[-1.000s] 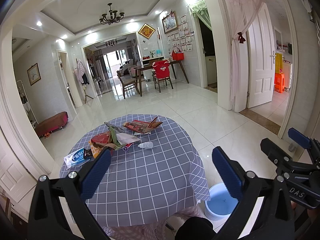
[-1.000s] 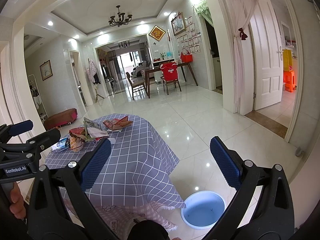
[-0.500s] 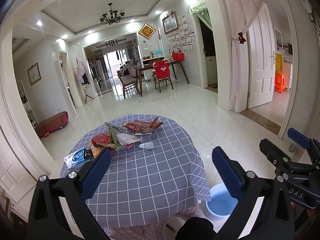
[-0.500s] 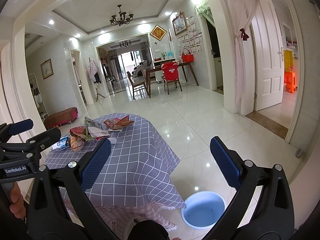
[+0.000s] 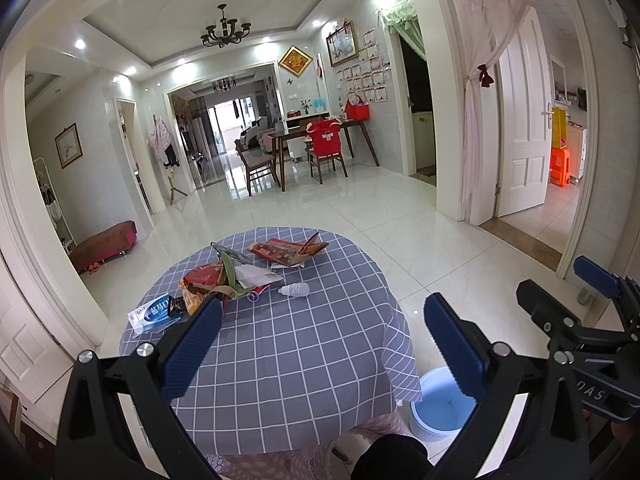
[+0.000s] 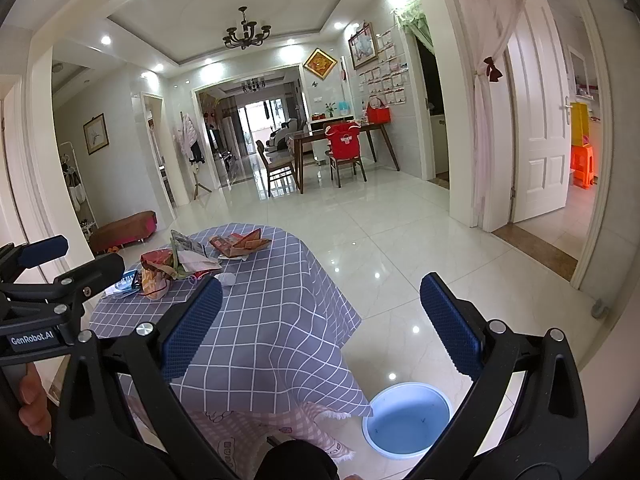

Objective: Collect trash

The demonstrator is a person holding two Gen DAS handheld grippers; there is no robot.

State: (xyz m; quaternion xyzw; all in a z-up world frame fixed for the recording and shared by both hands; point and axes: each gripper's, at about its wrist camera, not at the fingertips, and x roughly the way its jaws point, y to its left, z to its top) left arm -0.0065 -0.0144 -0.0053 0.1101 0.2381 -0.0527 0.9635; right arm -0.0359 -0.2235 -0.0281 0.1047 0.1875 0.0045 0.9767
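While both grippers' jaws gape empty, wrappers litter the checked tablecloth above glossy floor tiles.

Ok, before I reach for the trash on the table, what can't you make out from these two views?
- Blue bucket: left view, far side hidden by tablecloth and left gripper finger.
- Blue packet: right view, mostly behind the left gripper's body.
- Small bottle: label too small.
- Wrapper pile: separate pieces unclear.
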